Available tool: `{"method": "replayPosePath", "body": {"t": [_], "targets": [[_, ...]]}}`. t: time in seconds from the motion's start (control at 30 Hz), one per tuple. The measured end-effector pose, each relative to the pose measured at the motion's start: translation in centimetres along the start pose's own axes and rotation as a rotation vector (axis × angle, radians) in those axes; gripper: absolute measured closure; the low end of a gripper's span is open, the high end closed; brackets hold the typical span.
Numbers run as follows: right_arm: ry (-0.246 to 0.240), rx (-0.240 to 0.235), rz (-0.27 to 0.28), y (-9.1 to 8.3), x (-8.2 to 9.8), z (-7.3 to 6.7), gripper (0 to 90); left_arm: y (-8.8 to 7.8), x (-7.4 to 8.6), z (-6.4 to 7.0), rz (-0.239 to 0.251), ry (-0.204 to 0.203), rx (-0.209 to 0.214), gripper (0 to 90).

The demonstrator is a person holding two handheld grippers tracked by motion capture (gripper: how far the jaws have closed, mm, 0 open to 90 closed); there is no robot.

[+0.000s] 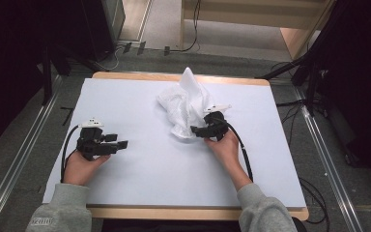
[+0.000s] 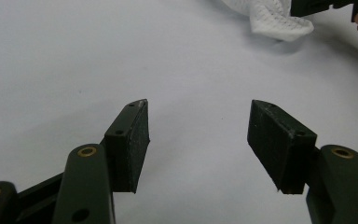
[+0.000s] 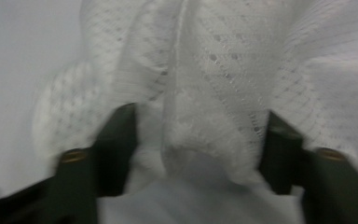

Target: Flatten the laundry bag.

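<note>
A crumpled white cloth [image 1: 186, 104] lies in a peaked heap on a white table [image 1: 140, 169], toward the far edge and right of centre. The right gripper [image 1: 196, 130] is pushed into the near side of the cloth. In the right gripper view its jaws stand half apart with folds of cloth [image 3: 214, 93] bunched between them; whether the pads press the fabric cannot be told through the blur. The left gripper [image 1: 121, 144] rests low over bare table, well apart from the cloth, its jaws wide apart with nothing between them. Beyond the table are a grey floor, cables [image 1: 193, 29] and a wooden shelf [image 1: 256, 17].
</note>
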State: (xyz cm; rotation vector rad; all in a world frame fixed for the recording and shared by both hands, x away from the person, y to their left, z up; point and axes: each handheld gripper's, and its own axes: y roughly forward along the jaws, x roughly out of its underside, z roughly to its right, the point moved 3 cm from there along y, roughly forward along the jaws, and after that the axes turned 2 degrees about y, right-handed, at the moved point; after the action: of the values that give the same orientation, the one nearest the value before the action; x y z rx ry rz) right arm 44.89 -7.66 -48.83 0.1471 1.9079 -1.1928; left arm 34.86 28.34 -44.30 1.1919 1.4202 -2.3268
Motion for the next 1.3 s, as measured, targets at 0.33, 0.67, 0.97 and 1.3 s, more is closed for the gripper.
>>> {"method": "replayPosePath", "body": {"t": [0.33, 0.67, 0.97, 1.3], "targets": [[-0.065, -0.067, -0.006, -4.4, 0.1, -0.6, 87.8, 0.3, -1.8, 1.4, 0.007, 0.005, 0.07, 66.6], [-0.115, -0.138, -0.001, -9.8, 1.8, -2.2, 87.9, 2.1, -4.4, 4.4, -0.021, 0.083, 0.142, 80.8], [-0.158, -0.221, -0.002, -14.9, 3.1, -4.5, 87.9, 3.6, -7.2, 7.2, 0.003, 0.149, 0.172, 81.4], [-0.18, -0.281, -0.003, -16.8, 2.0, -6.6, 87.8, 7.7, -8.8, 10.3, -0.015, 0.213, 0.217, 82.8]]}}
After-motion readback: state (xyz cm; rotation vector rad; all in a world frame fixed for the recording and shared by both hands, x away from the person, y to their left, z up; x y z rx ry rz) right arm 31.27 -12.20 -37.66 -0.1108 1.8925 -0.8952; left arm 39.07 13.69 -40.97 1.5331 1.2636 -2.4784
